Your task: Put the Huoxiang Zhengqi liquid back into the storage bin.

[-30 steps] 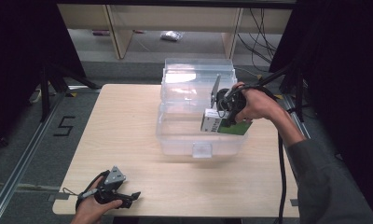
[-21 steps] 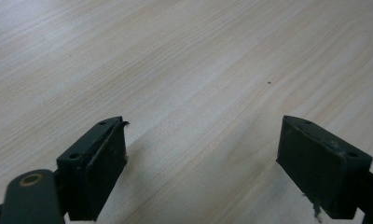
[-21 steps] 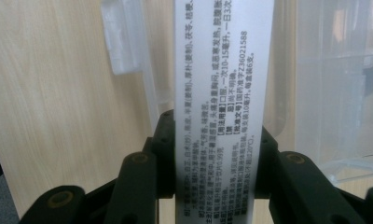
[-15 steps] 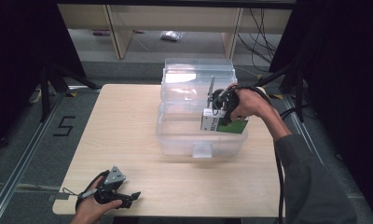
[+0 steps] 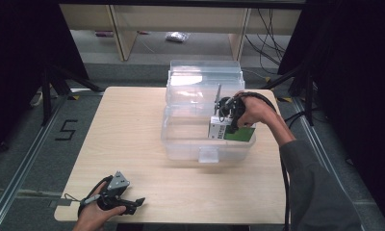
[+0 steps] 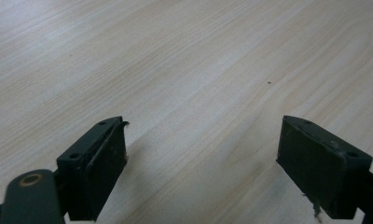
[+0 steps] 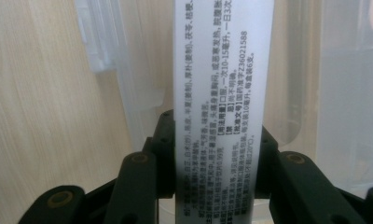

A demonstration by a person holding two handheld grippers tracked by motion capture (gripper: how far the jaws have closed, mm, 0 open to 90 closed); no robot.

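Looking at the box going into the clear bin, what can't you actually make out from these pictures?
- High view: whether the box touches the clear bin floor; the bin's hazy walls and the right gripper cover it.
- Right gripper view: the box's top end, cut off by the frame edge; its lowest print is blurred.
- High view: the left gripper is too small to show its jaw gap.
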